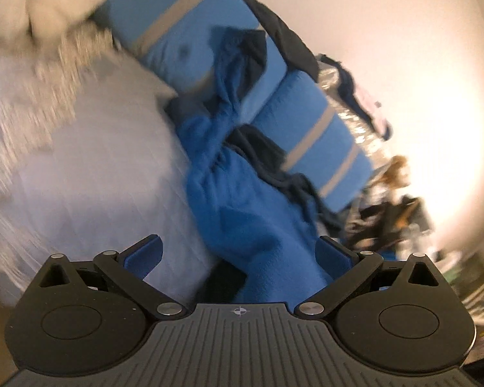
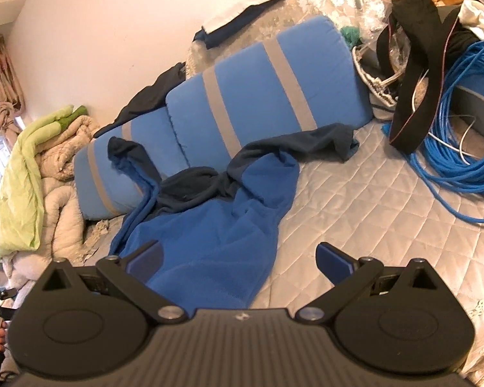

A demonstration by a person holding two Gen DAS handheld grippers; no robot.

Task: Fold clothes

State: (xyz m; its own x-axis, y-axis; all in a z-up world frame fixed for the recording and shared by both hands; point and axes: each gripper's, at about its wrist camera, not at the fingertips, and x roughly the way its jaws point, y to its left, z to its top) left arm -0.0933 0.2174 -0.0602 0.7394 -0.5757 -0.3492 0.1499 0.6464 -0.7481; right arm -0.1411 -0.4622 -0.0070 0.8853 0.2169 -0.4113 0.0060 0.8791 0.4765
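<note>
A blue fleece garment with dark navy sleeves [image 2: 209, 222] lies crumpled on the quilted bed, its top against a blue cushion. It also shows in the blurred, tilted left wrist view [image 1: 251, 222]. My right gripper [image 2: 238, 258] is open and empty, just above the garment's lower edge. My left gripper [image 1: 238, 254] is open and empty, with the garment's blue fabric between and below its fingers.
A blue cushion with grey stripes [image 2: 258, 96] lies behind the garment. A coil of blue cable [image 2: 461, 135] and black straps [image 2: 413, 74] sit at the right. Beige and green bedding [image 2: 38, 167] is piled at the left. The grey quilt [image 2: 371, 200] covers the bed.
</note>
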